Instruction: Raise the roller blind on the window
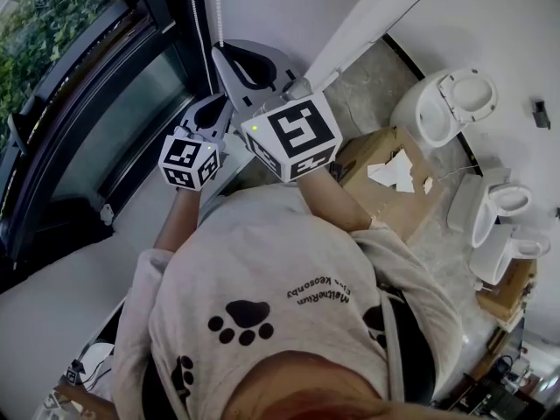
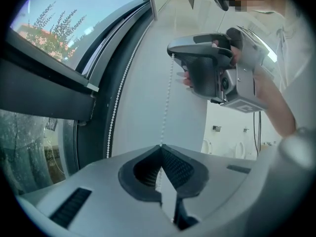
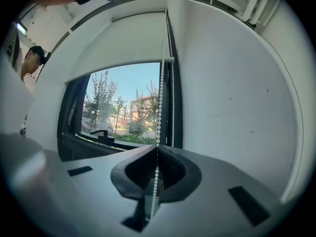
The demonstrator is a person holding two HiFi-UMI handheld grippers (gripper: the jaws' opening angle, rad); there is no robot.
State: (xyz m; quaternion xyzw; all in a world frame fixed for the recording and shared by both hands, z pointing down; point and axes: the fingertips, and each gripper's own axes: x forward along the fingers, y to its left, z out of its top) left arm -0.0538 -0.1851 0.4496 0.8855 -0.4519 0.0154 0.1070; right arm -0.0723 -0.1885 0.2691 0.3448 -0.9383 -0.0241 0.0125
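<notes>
On the person's light shirt [image 1: 262, 261] a short line of dark print [image 1: 319, 291] stands near black paw prints [image 1: 241, 320]. It is small and upside down, so I cannot read its letters surely. The marker cubes [image 1: 293, 138] carry only square black-and-white codes.

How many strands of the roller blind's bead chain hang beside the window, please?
2. The gripped strand runs down into the right hand-held gripper, which is shut on it; the free strand hangs just right of it, along the dark window frame. No more show.
</notes>
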